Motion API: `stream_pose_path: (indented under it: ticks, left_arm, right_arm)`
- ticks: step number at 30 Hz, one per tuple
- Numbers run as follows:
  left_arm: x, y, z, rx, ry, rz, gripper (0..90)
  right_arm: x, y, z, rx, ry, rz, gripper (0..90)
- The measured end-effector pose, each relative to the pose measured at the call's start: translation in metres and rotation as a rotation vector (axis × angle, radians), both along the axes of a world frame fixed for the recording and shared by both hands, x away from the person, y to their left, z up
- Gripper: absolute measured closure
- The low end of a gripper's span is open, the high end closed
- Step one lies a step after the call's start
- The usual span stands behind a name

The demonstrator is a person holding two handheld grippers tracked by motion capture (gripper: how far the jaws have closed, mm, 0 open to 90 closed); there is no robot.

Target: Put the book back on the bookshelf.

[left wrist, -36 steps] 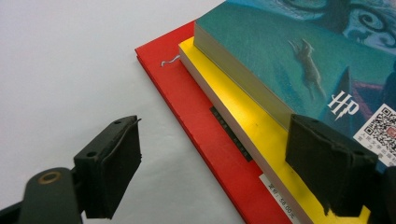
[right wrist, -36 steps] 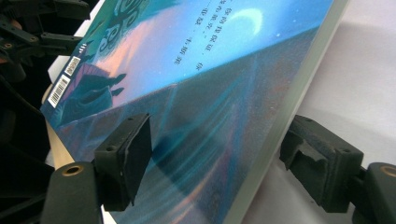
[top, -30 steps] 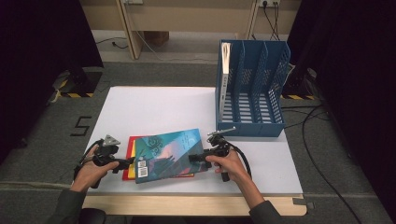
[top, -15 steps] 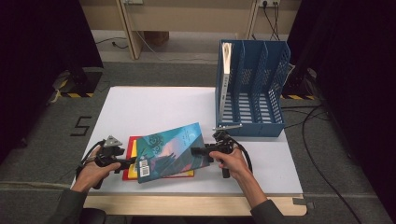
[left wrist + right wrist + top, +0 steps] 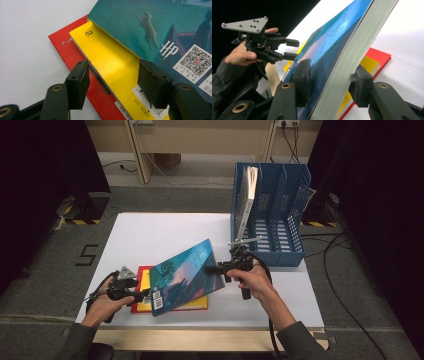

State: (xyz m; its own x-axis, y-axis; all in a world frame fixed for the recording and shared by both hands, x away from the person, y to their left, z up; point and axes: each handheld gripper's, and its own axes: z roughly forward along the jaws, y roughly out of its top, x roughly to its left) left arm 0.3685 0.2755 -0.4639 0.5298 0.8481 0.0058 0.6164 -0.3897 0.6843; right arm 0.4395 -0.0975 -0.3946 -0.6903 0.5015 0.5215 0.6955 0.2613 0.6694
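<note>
A thick teal book point(image 5: 185, 275) leans steeply, its left edge resting on a yellow book point(image 5: 144, 281) that lies on a red book point(image 5: 196, 304). My right gripper point(image 5: 212, 269) is shut on the teal book's raised right edge point(image 5: 332, 50); its jaws have just been closing, one pad on the cover and the other behind the pages. My left gripper point(image 5: 146, 292) is at the stack's left side. Its jaws have just been closing and straddle the yellow book's edge point(image 5: 110, 55) without visibly pinching it. The red cover point(image 5: 67, 47) shows beneath.
A blue file rack point(image 5: 280, 220) stands at the back right of the white table point(image 5: 165, 235), with one book point(image 5: 247, 195) upright in its leftmost slot. The person's left hand and my left gripper point(image 5: 292, 49) show beyond the teal book in the right gripper view.
My right gripper has risen and lifted the teal book's right edge, so the book tilts more steeply. The left hand has stayed by the stack.
</note>
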Motion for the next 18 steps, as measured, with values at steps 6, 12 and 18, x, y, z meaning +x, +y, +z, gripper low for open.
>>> stream_pose_path:
  ticks: [6, 12, 18]
  left_arm:
    - [-0.001, -0.002, 0.000, 0.008, -0.005, -0.002, 44.0]
    - [-0.001, -0.002, 0.000, 0.010, -0.007, -0.004, 44.3]
    - [-0.002, -0.005, 0.000, 0.003, -0.013, -0.015, 45.4]
  right_arm:
    - [0.008, 0.011, 0.012, -0.042, 0.018, 0.006, 58.1]
    - [0.011, 0.022, 0.023, -0.108, 0.028, 0.048, 57.8]
    - [0.009, 0.035, 0.039, -0.171, 0.026, 0.094, 57.4]
